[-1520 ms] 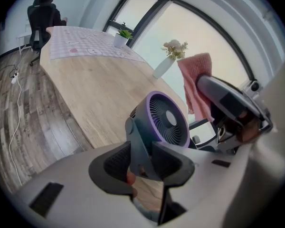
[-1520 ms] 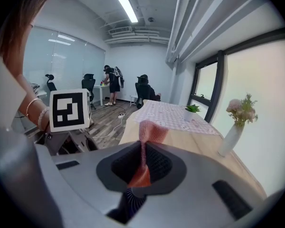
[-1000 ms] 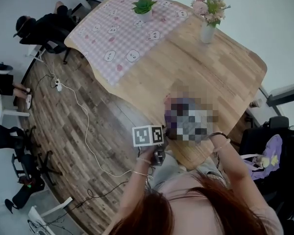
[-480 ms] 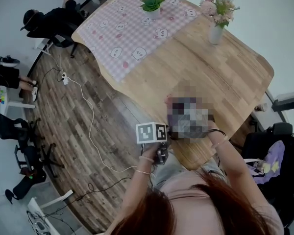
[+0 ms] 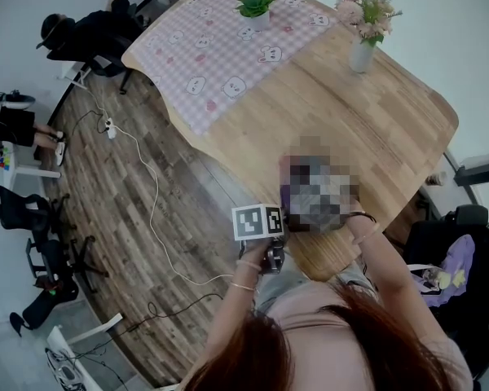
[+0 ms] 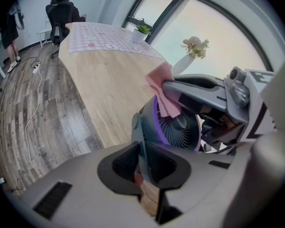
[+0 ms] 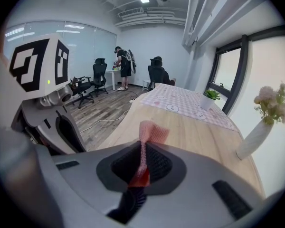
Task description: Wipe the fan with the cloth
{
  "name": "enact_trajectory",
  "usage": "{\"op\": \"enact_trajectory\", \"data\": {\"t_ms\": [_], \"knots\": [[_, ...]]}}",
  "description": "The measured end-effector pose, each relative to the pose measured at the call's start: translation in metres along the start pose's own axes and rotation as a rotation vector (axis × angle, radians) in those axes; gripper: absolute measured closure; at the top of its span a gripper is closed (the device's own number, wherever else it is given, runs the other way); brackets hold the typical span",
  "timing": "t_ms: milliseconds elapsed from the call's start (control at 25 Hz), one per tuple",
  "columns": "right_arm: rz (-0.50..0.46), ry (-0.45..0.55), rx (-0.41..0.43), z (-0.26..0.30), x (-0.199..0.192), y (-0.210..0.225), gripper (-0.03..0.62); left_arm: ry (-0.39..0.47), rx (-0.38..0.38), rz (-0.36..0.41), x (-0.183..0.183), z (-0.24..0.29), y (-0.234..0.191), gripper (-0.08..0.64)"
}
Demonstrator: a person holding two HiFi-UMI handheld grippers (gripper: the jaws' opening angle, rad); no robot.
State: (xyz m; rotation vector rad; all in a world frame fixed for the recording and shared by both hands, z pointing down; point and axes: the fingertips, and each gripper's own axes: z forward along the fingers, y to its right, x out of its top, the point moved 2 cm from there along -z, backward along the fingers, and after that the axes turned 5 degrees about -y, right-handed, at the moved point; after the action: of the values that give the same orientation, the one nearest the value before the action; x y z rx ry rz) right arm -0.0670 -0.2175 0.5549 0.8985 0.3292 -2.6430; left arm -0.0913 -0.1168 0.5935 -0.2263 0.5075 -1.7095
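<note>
1. Drifting slightly rightward in the head view since the earlier frames: the left gripper (image 6: 143, 161) with its marker cube. The table is shifting the same way in the frame, so part of this is probably the camera's own movement.
2. Left gripper: its jaws are clamping the edge of the small grey round fan with a purple ring (image 6: 180, 127). They are holding it up above the near table edge, at centre right of the left gripper view.
3. Right gripper (image 7: 141, 163): its jaws are pinching the pink textured cloth (image 7: 149, 133), whose free end is standing up beyond the tips.
4. Key relation: in the left gripper view the right gripper is reaching in from the right of the frame. The cloth is sitting at the fan's upper rim, seemingly touching the ring. The grille is facing that gripper and spreading below the cloth, so the wiping stroke probably runs downward across it. The right gripper is the nearer one for this.
5. Surface: the long pale wooden plank table (image 5: 375, 129) is carrying a pink checked tablecloth (image 5: 220, 47), a potted green succulent (image 5: 257, 6) and a white vase of flowers (image 5: 360, 51), all well apart from the fan.
6. Room: a white cable (image 5: 151, 210) is trailing over the dark wood-plank floor (image 5: 122, 243), and black office chairs are standing at the left edge of the frame.
</note>
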Motion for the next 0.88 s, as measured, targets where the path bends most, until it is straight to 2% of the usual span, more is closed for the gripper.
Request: {"op": "enact_trajectory", "data": {"t_ms": [520,880], "knots": [[0.093,-0.04,-0.047,-0.008,-0.014,0.021,0.569,0.012,0.0,-0.008,-0.001,0.0,0.001,0.509],[0.121,-0.055,-0.072,-0.015,-0.023,0.03,0.569,0.022,-0.003,-0.021,-0.002,0.0,0.001,0.509]]}}
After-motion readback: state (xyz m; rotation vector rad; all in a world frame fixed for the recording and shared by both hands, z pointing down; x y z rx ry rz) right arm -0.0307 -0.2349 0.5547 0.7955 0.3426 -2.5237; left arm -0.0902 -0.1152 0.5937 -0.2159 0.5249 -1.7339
